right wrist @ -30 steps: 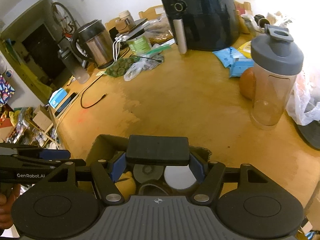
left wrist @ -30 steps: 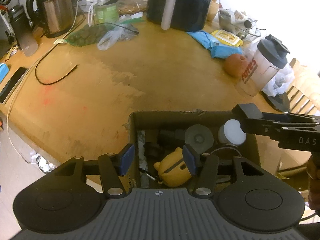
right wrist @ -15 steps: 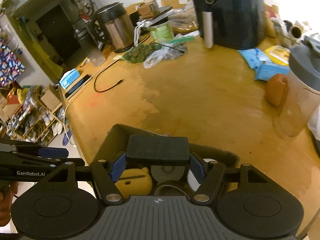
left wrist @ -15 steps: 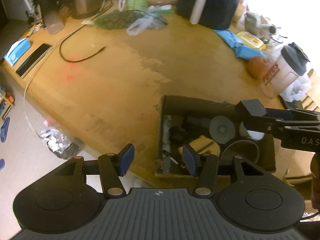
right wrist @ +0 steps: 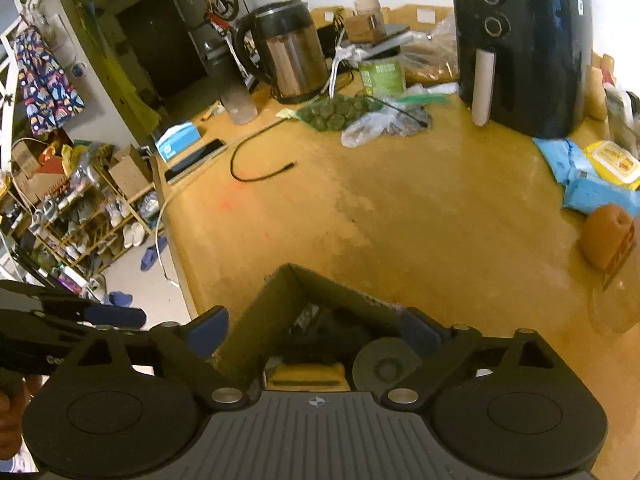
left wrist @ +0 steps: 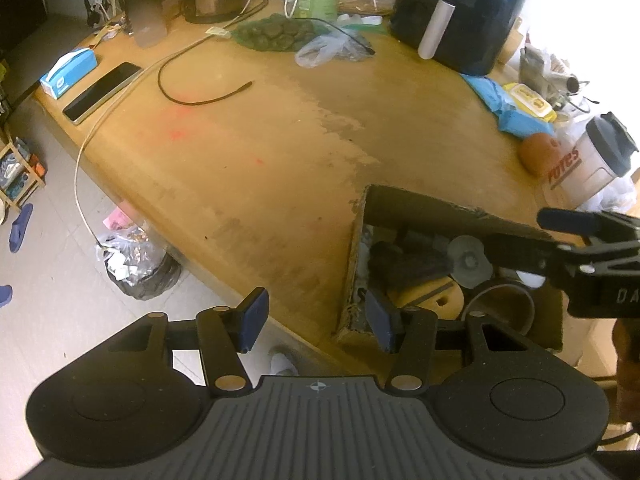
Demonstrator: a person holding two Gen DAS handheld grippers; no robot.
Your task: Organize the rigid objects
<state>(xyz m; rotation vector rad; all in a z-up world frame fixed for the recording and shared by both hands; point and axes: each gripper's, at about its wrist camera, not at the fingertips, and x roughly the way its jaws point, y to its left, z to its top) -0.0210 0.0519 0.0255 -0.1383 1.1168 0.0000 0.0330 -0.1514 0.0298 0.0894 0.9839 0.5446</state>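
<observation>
1. Since the earlier frames the black rectangular block that the right tongs point(right wrist: 316, 330) clamped has left their blue pads, and both wrist views have swung so that more of the desk's left edge and the floor show.
2. Right tongs: the jaws are opening and stand wide apart over the open brown cardboard box point(right wrist: 280, 292), with nothing pressed between the pads; the box's near left corner lies between them.
3. Left tongs point(left wrist: 316, 320): the jaws stand partly apart and grip nothing; the left blue pad hangs over the desk's near edge and the floor, the right pad over the box's near left corner point(left wrist: 352, 320).
4. In the left wrist view the right tongs reach in from the right, above the box.
5. Inside the box lie a yellow bear-shaped toy point(left wrist: 428, 298), a grey round disc with a hub point(left wrist: 468, 260), dark black items at the far left, and a brown ring-shaped piece at the right.
6. The box sits at the near edge of the worn yellow wooden desk point(right wrist: 420, 208).
7. Farther off stand a black air fryer point(right wrist: 520, 48) at the far right, a steel kettle point(right wrist: 292, 56) at the far left, and a loose black cable point(right wrist: 256, 168) between them.
</observation>
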